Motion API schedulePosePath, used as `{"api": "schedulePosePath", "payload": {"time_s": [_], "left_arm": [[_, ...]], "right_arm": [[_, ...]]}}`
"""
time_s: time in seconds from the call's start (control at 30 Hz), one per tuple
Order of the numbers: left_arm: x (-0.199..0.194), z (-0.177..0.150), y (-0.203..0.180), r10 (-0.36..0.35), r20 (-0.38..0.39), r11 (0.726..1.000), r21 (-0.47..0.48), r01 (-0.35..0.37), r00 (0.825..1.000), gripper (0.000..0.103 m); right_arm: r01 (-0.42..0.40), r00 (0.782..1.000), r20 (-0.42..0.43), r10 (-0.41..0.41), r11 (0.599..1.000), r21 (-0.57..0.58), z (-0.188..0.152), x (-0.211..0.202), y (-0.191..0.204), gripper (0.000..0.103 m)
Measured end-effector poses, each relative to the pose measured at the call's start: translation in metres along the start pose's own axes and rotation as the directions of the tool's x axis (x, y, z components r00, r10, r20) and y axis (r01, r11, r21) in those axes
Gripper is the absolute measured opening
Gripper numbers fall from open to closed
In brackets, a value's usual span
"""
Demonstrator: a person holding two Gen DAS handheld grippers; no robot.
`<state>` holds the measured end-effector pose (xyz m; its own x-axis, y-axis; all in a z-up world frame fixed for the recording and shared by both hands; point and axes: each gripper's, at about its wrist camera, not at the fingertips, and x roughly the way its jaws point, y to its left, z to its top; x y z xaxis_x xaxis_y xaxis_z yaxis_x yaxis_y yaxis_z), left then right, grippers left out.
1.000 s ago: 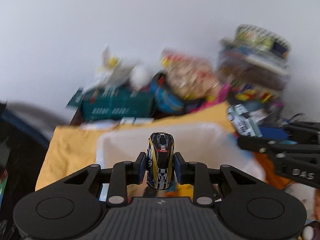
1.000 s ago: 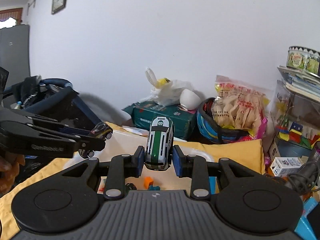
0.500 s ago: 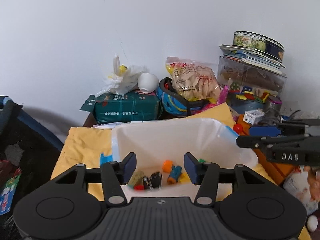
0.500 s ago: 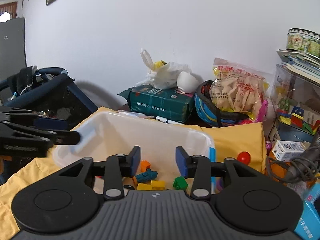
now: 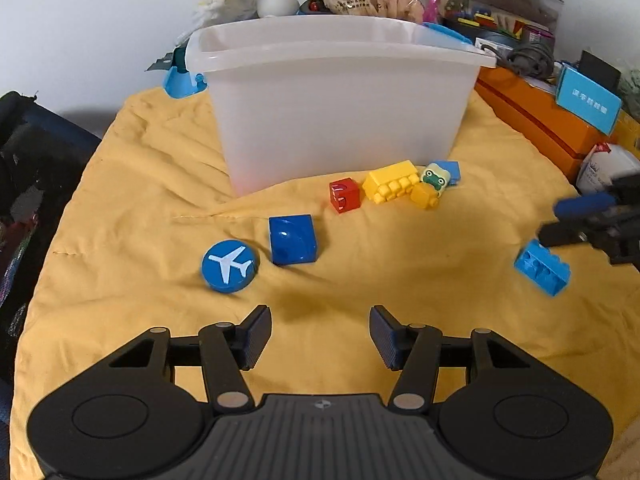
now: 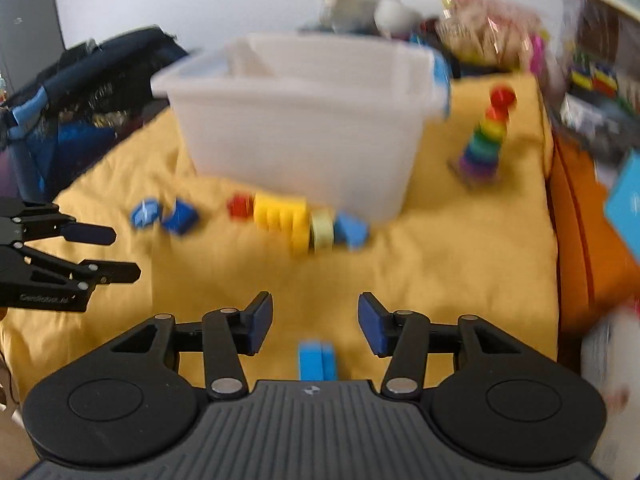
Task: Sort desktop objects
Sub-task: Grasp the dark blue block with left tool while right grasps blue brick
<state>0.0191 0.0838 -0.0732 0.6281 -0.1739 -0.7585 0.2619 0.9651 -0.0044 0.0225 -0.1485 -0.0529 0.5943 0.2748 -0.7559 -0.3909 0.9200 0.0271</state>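
A white plastic bin stands on the yellow cloth. In front of it lie a blue disc with a plane, a dark blue block, a red cube, a yellow brick and a frog block. My left gripper hangs open and empty over bare cloth, short of the dark blue block. My right gripper has its jaws opening, with nothing pressed between them. A light blue brick lies on the cloth just under it.
A rainbow ring tower stands right of the bin. An orange box borders the cloth's right side and a dark bag its left. Bags, books and toys pile up behind the bin against the wall.
Both grippers held toy cars over the bin, let them go and opened. Both have since come down and back to the cloth in front of the bin.
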Motion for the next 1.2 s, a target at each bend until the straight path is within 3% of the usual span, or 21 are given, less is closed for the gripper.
{"api": "schedulePosePath", "payload": {"time_s": [0.03, 0.1, 0.23, 0.33, 0.4, 0.43, 0.57, 0.73, 0.87, 0.97, 1.07, 1.2], "left_arm": [[0.001, 0.005, 0.001, -0.001, 0.005, 1.000, -0.007, 0.001, 1.000, 0.058], [0.005, 0.013, 0.003, 0.010, 0.019, 1.000, -0.016, -0.009, 1.000, 0.058], [0.023, 0.031, 0.004, 0.050, 0.031, 0.999, -0.006, -0.050, 0.998, 0.053], [0.039, 0.043, 0.008, 0.054, 0.031, 0.999, -0.004, -0.054, 0.998, 0.052], [0.053, 0.046, 0.009, 0.068, 0.005, 0.998, 0.019, -0.068, 0.998, 0.048], [0.060, 0.047, 0.012, 0.064, -0.020, 0.998, 0.018, -0.064, 0.998, 0.036], [0.058, 0.041, 0.015, -0.055, -0.047, 0.998, -0.043, 0.053, 0.997, 0.034], [0.028, 0.019, -0.005, -0.166, -0.078, 0.985, -0.053, 0.162, 0.983, 0.034], [0.022, -0.003, -0.022, -0.185, -0.119, 0.983, -0.026, 0.183, 0.975, 0.035], [0.021, -0.007, -0.027, -0.171, -0.116, 0.985, 0.004, 0.173, 0.978, 0.035], [0.020, -0.009, -0.027, -0.173, -0.113, 0.985, -0.008, 0.173, 0.978, 0.035], [0.017, -0.012, -0.025, -0.167, -0.101, 0.986, -0.020, 0.166, 0.981, 0.035]], "right_arm": [[0.002, 1.000, -0.005, -0.002, 1.000, 0.020, -0.004, -0.001, -0.003, 0.049], [-0.016, 1.000, -0.019, 0.017, 0.998, 0.061, -0.008, -0.001, -0.012, 0.038], [-0.044, 0.999, -0.023, 0.048, 0.985, 0.168, -0.014, -0.002, -0.029, 0.037], [-0.035, 0.999, -0.016, 0.038, 0.985, 0.170, -0.017, -0.006, -0.029, 0.038], [-0.034, 0.999, -0.015, 0.038, 0.984, 0.174, -0.020, -0.006, -0.028, 0.039], [-0.035, 0.999, -0.015, 0.039, 0.984, 0.176, -0.021, -0.006, -0.028, 0.039], [-0.040, 0.999, -0.026, 0.045, 0.984, 0.172, -0.025, -0.005, -0.028, 0.039], [-0.054, 0.997, -0.037, 0.063, 0.975, 0.216, -0.031, 0.000, -0.036, 0.039], [-0.087, 0.995, -0.010, 0.095, 0.948, 0.306, -0.033, 0.003, -0.050, 0.038], [-0.103, 0.992, -0.038, 0.124, 0.931, 0.350, -0.036, 0.012, -0.058, 0.039], [-0.171, 0.978, -0.059, 0.198, 0.934, 0.313, -0.038, 0.017, -0.050, 0.039], [-0.153, 0.980, -0.110, 0.168, 0.978, 0.139, -0.045, 0.023, -0.017, 0.034]]}}
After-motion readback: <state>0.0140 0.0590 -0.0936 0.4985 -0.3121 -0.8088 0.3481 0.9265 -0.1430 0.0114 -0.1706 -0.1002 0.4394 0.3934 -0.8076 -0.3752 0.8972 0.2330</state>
